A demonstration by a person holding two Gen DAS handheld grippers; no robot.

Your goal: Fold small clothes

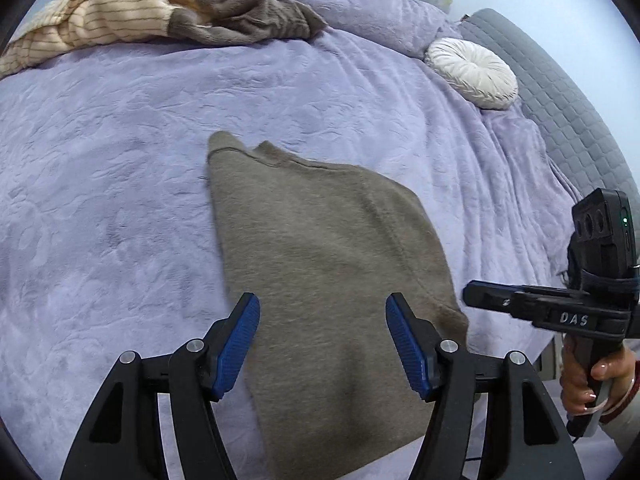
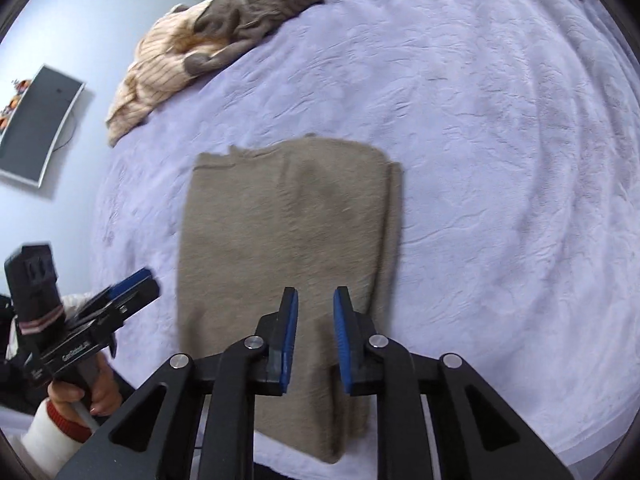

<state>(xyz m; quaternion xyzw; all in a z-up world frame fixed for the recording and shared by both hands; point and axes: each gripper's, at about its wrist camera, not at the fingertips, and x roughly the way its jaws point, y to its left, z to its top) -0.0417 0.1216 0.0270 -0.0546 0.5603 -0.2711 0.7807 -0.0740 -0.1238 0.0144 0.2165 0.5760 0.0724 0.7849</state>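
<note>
My left gripper (image 1: pixel 322 346) pointed steeply downward, its blue-padded fingers (image 1: pixel 240 346) spread wide with nothing pinched between them. My right gripper (image 2: pixel 315 336) also tilted down, its blue-padded fingers (image 2: pixel 289 338) drawn near each other with a narrow gap left, and nothing clamped there. My right hand (image 1: pixel 588 386) was wrapped around that gripper's handle, fingers curled on the trigger. My left hand (image 2: pixel 86 394) gripped its own handle the same way, a white cuff with a red band at the wrist.

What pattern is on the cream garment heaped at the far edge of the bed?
Thin dark pinstripes on the cream garment, clearest in the left wrist view.
</note>
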